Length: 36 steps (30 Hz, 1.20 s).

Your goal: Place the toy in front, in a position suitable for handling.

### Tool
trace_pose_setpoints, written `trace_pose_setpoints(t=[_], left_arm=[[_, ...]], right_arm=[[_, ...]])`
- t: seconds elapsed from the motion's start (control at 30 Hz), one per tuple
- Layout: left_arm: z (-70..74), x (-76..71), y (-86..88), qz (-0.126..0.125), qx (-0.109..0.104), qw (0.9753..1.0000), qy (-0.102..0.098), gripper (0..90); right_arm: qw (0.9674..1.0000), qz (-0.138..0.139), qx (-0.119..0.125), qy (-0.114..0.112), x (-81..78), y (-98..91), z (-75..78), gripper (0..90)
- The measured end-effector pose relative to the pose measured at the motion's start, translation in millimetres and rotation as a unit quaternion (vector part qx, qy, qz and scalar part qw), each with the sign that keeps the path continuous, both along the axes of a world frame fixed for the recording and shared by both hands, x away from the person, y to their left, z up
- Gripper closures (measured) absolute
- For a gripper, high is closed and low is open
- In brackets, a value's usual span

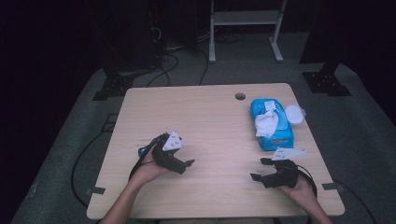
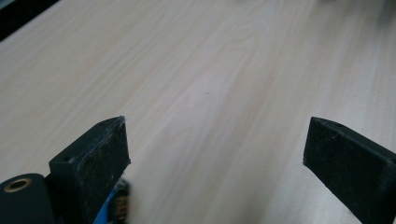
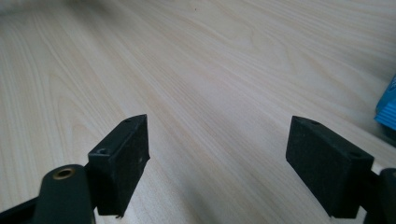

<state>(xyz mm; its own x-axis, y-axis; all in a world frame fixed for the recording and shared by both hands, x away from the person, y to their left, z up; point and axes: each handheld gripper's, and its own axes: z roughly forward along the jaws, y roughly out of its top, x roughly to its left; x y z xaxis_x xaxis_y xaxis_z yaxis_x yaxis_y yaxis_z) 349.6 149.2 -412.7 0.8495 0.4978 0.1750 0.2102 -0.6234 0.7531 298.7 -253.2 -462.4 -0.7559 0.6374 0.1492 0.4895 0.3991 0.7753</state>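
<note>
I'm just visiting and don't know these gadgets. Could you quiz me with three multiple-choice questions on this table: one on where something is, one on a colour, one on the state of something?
1. Where does the wipes pack lie on the table?
A. far right part
B. near left corner
C. dead centre

2. What colour is the pack's wrapper?
A. red
B. blue
C. green

3. How do the fingers of the right gripper stand?
A. clamped on a wipe
C. pressed together, empty
B. apart, with nothing between

Answers:
1 A, it sits beyond the right gripper, near the right edge.
2 B, the wrapper is bright blue, with a white wipe sticking out of the top.
3 B, the right gripper view shows bare wood between them.
</note>
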Motion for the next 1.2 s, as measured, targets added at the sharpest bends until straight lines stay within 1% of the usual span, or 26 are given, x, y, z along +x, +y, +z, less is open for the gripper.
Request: trace_pose_setpoints(t=[0.03, 0.1, 0.13, 0.17, 0.2, 0.23, 0.27, 0.33, 0.37, 0.47, 0.53, 0.57, 0.6, 0.63, 0.67, 0.7, 0.83, 0.87, 0.9, 0.93, 0.97, 1.07, 1.1, 1.13, 1.17, 1.2], left_arm=[[4.5, 5.1, 6.3, 0.01, 0.002, 1.0, -0.002, 6.2], [6.7, 8.3, 10.3, 0.013, -0.001, 0.9999, -0.001, 6.2], [8.9, 12.3, 15.2, 0.019, -0.004, 0.9998, 0.001, 6.2], [11.3, 17.8, 22.1, 0.028, -0.002, 0.9996, 0.004, 6.2], [11.3, 17.8, 22.1, 0.028, -0.002, 0.9996, 0.004, 6.2], [12.4, 23.9, 30.2, 0.038, 0.009, 0.9992, 0.004, 6.2], [12.4, 26.8, 34.2, 0.043, 0.014, 0.999, 0.005, 6.2], [12.0, 29.3, 38.5, 0.047, 0.015, 0.9987, 0.006, 6.2], [9.9, 35.0, 47.2, 0.057, 0.014, 0.9981, 0.018, 6.2], [7.4, 37.7, 52.8, 0.065, 0.018, 0.9975, 0.019, 6.2], [0.9, 43.1, 60.5, 0.076, 0.026, 0.9963, 0.031, 6.2], [0.9, 43.1, 60.5, 0.076, 0.026, 0.9963, 0.031, 6.2], [-4.7, 47.6, 65.3, 0.077, 0.038, 0.9954, 0.043, 6.4], [-6.3, 49.0, 66.5, 0.081, 0.044, 0.9947, 0.045, 6.9], [-6.3, 49.0, 66.5, 0.081, 0.044, 0.9947, 0.045, 6.9], [-10.8, 52.9, 69.7, 0.088, 0.055, 0.9933, 0.051, 6.9], [-16.0, 57.3, 71.7, 0.091, 0.063, 0.9921, 0.059, 6.9], [-18.5, 59.3, 72.3, 0.09, 0.069, 0.9916, 0.063, 6.9], [-22.7, 61.7, 73.0, 0.089, 0.072, 0.9908, 0.073, 6.9], [-22.7, 61.7, 73.0, 0.089, 0.072, 0.9908, 0.073, 6.9], [-28.0, 63.8, 73.1, 0.085, 0.077, 0.9896, 0.087, 6.9], [-33.8, 64.6, 71.7, 0.08, 0.101, 0.9877, 0.09, 7.0], [-35.4, 64.8, 71.5, 0.078, 0.102, 0.9874, 0.092, 7.4], [-35.4, 64.8, 71.5, 0.078, 0.102, 0.9874, 0.092, 10.5], [-36.2, 64.9, 71.8, 0.072, 0.105, 0.9874, 0.094, 10.5], [-38.5, 65.2, 70.9, 0.071, 0.109, 0.9867, 0.097, 11.6]], right_arm=[[1.0, -0.001, 0.002, 0.001, 0.0, -0.8, 0.5, 20.3], [1.0, -0.001, 0.002, 0.002, -0.1, -0.8, 0.5, 20.4], [1.0, -0.001, 0.002, 0.003, -0.1, -0.8, 0.5, 20.3], [1.0, 0.0, 0.001, 0.003, -0.1, -0.1, 0.7, 20.3], [1.0, 0.001, 0.001, 0.001, 0.0, 0.2, 0.8, 20.3], [1.0, 0.001, 0.001, 0.001, -0.1, 0.7, 1.1, 20.4], [1.0, 0.003, 0.0, 0.001, -0.3, 1.0, 1.4, 20.3], [1.0, 0.005, -0.002, 0.001, -0.7, 2.0, 1.4, 20.4], [1.0, 0.006, -0.004, 0.0, -1.0, 2.6, 1.4, 20.4], [0.9999, 0.009, -0.005, -0.001, -1.5, 3.6, 1.9, 20.3], [0.9999, 0.01, -0.005, -0.001, -1.5, 4.4, 1.9, 20.4], [0.9999, 0.01, -0.005, -0.001, -1.5, 4.4, 1.9, 20.4], [0.9999, 0.012, -0.006, 0.001, -1.7, 4.9, 1.7, 20.4], [0.9999, 0.013, -0.007, 0.001, -1.9, 5.2, 1.6, 20.4], [0.9999, 0.013, -0.007, 0.001, -1.9, 5.2, 1.6, 20.4], [0.9999, 0.015, -0.009, 0.0, -2.1, 5.5, 1.7, 20.4], [0.9999, 0.014, -0.008, 0.001, -1.7, 5.7, 1.5, 20.4], [0.9998, 0.015, -0.009, 0.001, -1.5, 5.7, 1.3, 20.4], [0.9998, 0.017, -0.01, 0.0, -2.1, 6.0, 1.1, 20.4], [0.9998, 0.017, -0.01, 0.0, -2.1, 6.0, 1.1, 20.4], [0.9998, 0.019, -0.009, 0.0, -2.7, 6.3, 1.2, 20.4], [0.9998, 0.02, -0.01, 0.002, -2.0, 6.2, 0.8, 20.4], [0.9997, 0.02, -0.01, 0.003, -1.9, 6.2, 0.7, 20.4], [0.9997, 0.02, -0.01, 0.003, -1.9, 6.2, 0.7, 20.4], [0.9997, 0.021, -0.01, 0.003, -2.1, 6.2, 0.6, 20.4], [0.9997, 0.021, -0.011, 0.002, -2.8, 6.1, 0.8, 20.4]])
